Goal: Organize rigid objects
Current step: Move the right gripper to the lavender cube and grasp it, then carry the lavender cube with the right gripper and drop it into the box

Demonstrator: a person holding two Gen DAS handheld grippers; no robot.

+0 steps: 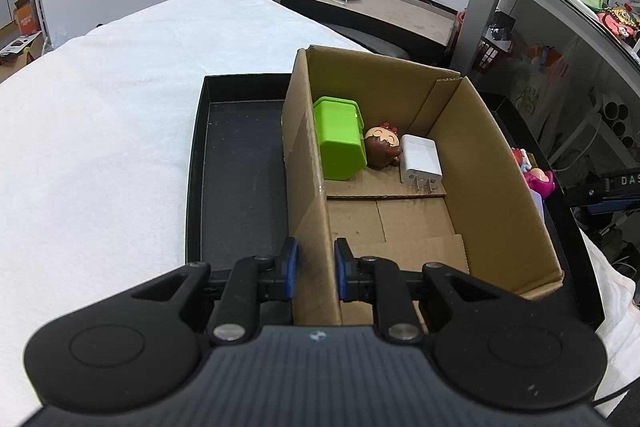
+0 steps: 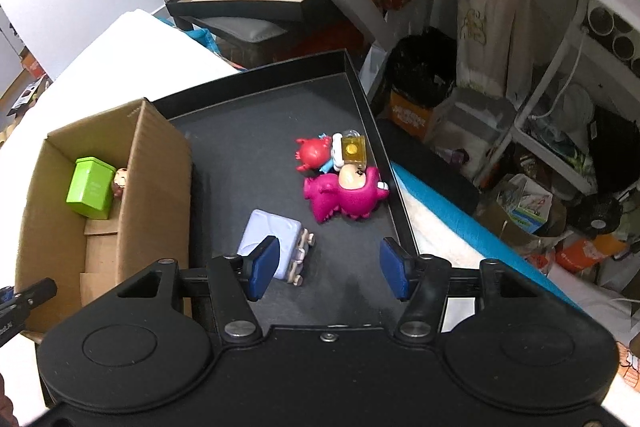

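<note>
Cardboard box (image 1: 492, 163) – green tub (image 1: 340, 143), figurine, charger; left gripper (image 1: 314, 269) clamps wall, right gripper (image 2: 328, 267) agape

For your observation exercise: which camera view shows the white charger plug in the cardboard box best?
The left wrist view: the white charger plug lies in plain sight, prongs visible, beside the brown figurine. In the right wrist view the cardboard box wall hides it.

Left wrist view: pink toy (image 1: 542, 181) at right edge mostly hidden behind the cardboard box (image 1: 500, 163) wall; only its top shows. Brown figurine (image 1: 382, 147) partly covered by the green container (image 1: 340, 143).

Right wrist view: the same figurine (image 2: 120, 181), left of centre, shows only its head past the box wall. Lilac wheeled case (image 2: 276, 235) has its near corner covered by a blue pad of the right tongs (image 2: 328, 267). Yellow-labelled item (image 2: 352, 149) too small to identify.
</note>
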